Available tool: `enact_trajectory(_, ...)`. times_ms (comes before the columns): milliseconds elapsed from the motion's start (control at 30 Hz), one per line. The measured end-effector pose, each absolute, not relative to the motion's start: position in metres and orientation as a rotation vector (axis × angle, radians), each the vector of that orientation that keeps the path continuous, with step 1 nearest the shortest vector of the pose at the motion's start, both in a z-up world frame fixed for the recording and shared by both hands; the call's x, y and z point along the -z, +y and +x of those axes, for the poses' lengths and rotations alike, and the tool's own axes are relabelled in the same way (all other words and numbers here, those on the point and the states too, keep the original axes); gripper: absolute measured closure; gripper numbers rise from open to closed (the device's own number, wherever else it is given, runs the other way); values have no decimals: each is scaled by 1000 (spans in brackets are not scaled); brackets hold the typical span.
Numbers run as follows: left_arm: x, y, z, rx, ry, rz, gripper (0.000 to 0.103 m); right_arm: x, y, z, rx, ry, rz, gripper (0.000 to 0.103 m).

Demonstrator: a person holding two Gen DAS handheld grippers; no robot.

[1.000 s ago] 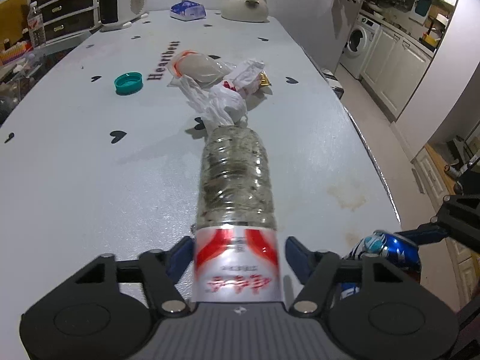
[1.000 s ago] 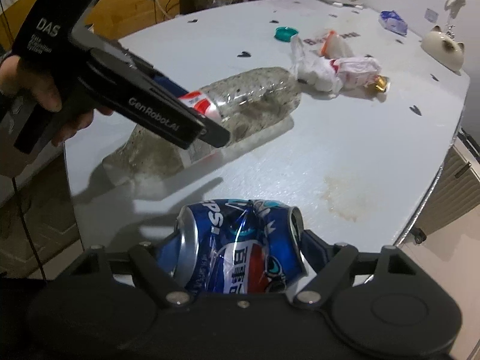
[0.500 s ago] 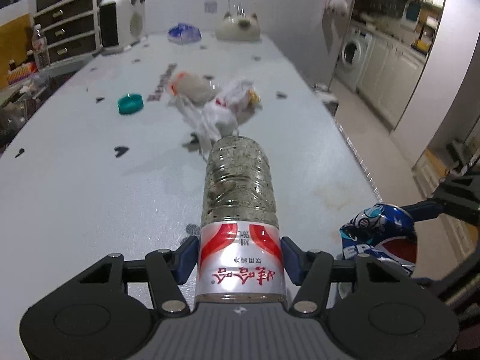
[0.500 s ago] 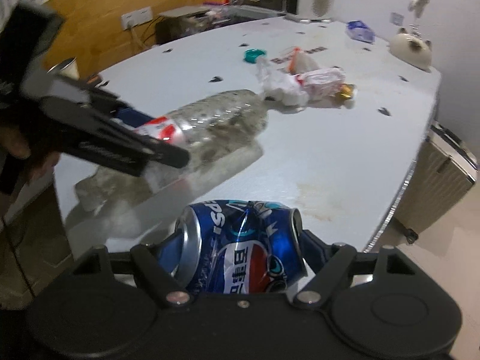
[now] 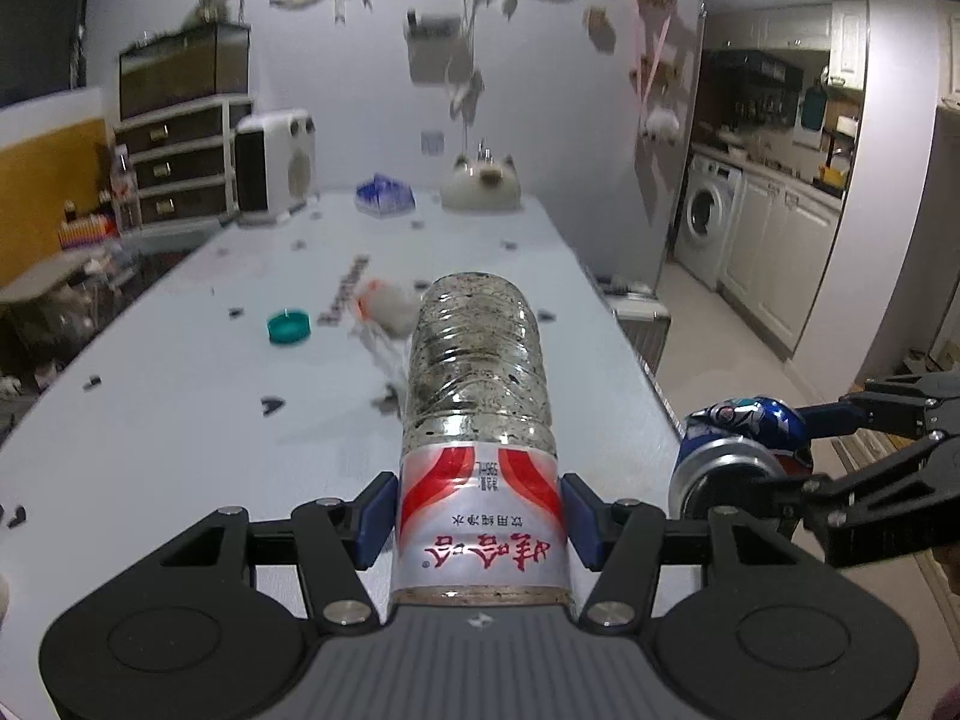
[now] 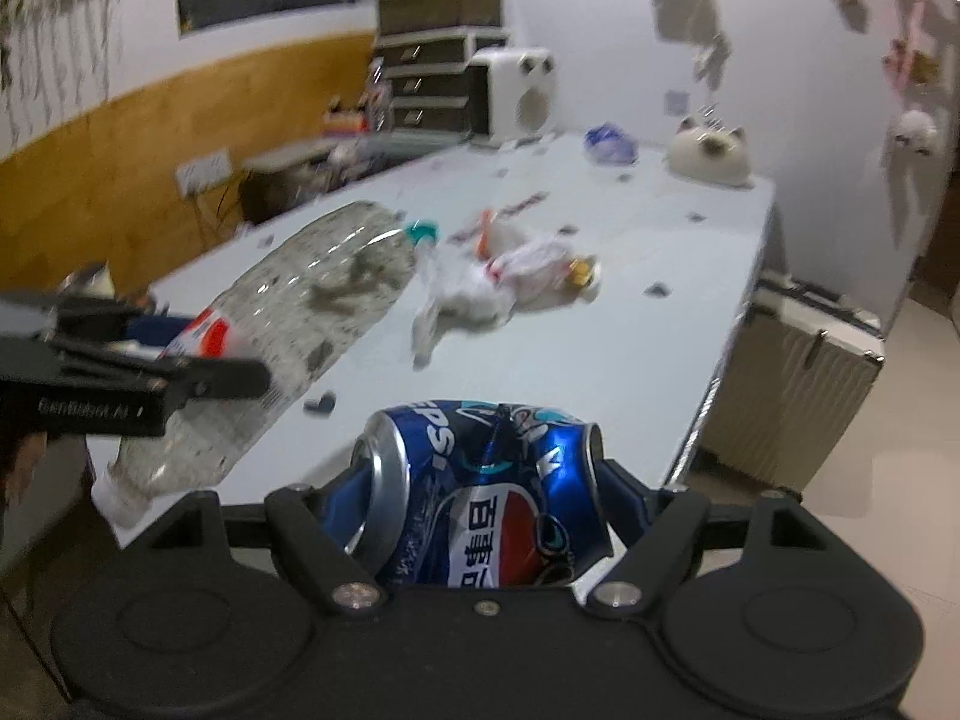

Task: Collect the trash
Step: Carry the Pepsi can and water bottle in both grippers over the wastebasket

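Left hand-held gripper [image 5: 477,525] clamping plastic bottle [image 5: 477,414], right hand-held gripper [image 6: 480,501] clamping crushed can [image 6: 480,492]

Bare counter [image 5: 180,420] is lying open left of the fingers [image 5: 375,519]; ahead, crumpled wrappers [image 6: 510,276] and a green cap [image 5: 288,326] are obstructing passage.

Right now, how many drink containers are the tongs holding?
2. A plastic bottle is in the left tongs, and a crushed blue can is in the right tongs, which have just closed further.
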State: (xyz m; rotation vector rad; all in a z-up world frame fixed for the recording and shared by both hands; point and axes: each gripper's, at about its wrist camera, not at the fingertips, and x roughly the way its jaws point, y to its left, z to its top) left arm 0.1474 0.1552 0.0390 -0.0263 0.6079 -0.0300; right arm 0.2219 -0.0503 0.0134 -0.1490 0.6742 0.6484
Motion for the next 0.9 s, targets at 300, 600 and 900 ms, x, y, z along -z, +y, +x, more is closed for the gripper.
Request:
enact_trajectory(300,-52,122,134,22,547,0,45,-31,-98,208,-554,557,-66,24)
enact_trajectory(600,-58,68,140,84,515,4,44,-31,-163,194,-438,504,-9,24)
enact_trajectory(900,-48,0,158,177,502,13,44,-20,-239,192,-287,500,25,25)
